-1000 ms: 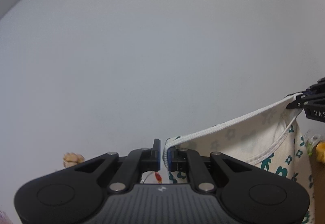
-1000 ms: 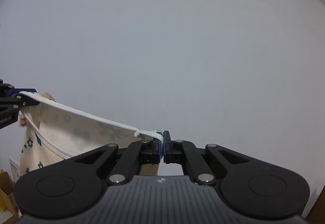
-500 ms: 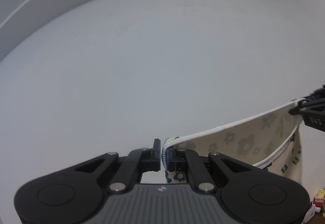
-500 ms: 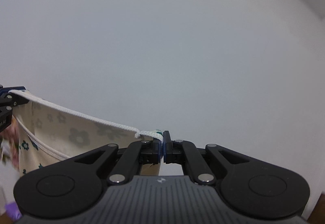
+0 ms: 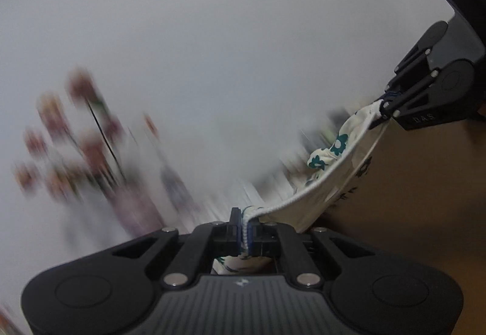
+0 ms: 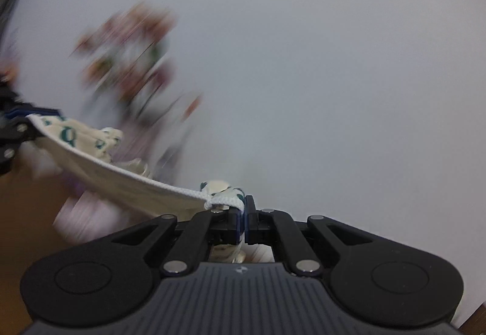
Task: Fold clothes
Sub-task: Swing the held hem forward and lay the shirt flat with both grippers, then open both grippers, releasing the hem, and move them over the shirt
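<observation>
- 2 grippers hold the floral garment (image 5: 340, 165) by its white corded hem: the left gripper (image 5: 245, 231) is pinched shut on 1 end, the right gripper (image 6: 244, 219) on the other.
- The garment is hung between them above the brown surface (image 5: 419, 198), slightly slack.
- For a clean fold, both grips are best kept level and the hem taut while the cloth is laid down.
- No containers can be made out; the background is blurred.

A plain pale grey wall (image 5: 212, 31) fills most of both views. Against it stands a motion-blurred cluster of reddish-brown flowers (image 6: 133, 55), details unreadable. A brown surface (image 5: 425, 183) lies low.
</observation>
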A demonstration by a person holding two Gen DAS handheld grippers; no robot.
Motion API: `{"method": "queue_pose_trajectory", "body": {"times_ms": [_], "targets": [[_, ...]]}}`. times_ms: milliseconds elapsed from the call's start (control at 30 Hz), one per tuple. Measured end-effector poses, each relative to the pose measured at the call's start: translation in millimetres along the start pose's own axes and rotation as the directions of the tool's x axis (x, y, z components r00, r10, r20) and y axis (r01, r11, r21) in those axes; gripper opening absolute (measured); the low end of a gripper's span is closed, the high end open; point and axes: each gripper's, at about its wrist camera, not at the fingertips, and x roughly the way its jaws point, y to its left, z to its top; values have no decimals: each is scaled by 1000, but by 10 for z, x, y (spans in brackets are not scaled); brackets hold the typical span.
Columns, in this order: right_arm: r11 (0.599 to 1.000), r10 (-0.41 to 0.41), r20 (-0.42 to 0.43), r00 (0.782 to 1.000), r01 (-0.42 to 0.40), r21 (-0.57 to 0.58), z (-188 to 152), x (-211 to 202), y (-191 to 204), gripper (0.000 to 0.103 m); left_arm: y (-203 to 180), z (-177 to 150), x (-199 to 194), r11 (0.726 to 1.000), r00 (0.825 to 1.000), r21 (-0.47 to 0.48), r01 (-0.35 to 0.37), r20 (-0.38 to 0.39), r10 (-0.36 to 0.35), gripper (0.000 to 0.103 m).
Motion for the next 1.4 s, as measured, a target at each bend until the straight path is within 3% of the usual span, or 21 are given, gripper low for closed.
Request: {"method": "queue_pose_trajectory", "body": {"times_ms": [67,133,200,233,300,367,500,567,667,700,733,800,833,1000,1100,1200,1400], "targets": [[997,81,-85,993,-82,-2,-445,-522,184,1,60,-562,83,997,995,-55,58,-82,-63,3],[989,146,-171,975,-145,15,-816,-932,386,1,17,-848,77,993,988,-83,83,-125,-93,3],[980,199,-238,951,-190,58,-1254,-1194,370,1,57,-859,67,994,987,-73,78,-135,-87,3],[977,214,-256,943,-202,71,-1436,-1286,396,1,170,-711,116,996,988,-61,72,-135,-80,3],[973,232,-277,932,-216,86,-1720,-1499,396,1,19,-601,-59,997,989,-44,63,-130,-69,3],[971,236,-281,930,-215,104,-1632,-1430,397,1,-236,-388,-400,997,989,-42,63,-133,-69,3],[967,240,-281,929,-202,156,-1479,-1320,292,1,-319,-451,-539,996,986,-53,72,-146,-79,8],[966,237,-279,930,-196,168,-1527,-1455,234,1,-324,-474,-637,993,982,-76,89,-159,-100,15],[962,247,-288,925,-198,189,-1588,-1573,178,3,-253,-508,-620,986,973,-114,123,-181,-142,35],[959,254,-292,922,-202,197,-1604,-1585,173,4,-189,-515,-603,981,970,-138,134,-186,-159,51],[954,273,-297,915,-217,208,-1603,-1591,151,9,-107,-524,-625,975,966,-166,149,-186,-180,58],[941,309,-304,901,-243,237,-1588,-1605,112,27,58,-541,-669,958,958,-223,179,-182,-222,62],[932,326,-299,897,-254,258,-1579,-1636,65,44,151,-552,-696,947,954,-255,195,-174,-243,68],[879,401,-251,881,-293,377,-1511,-1784,-215,59,585,-492,-776,874,951,-422,241,-80,-300,80],[846,417,-203,886,-297,442,-1433,-1786,-313,61,649,-372,-634,873,953,-433,225,-89,-290,81],[837,408,-189,893,-283,469,-1368,-1718,-310,61,576,-248,-353,915,956,-363,178,-156,-248,81],[871,386,-278,880,-248,424,-1244,-1354,-106,61,430,-171,260,941,923,-267,208,-263,-279,79]]}}
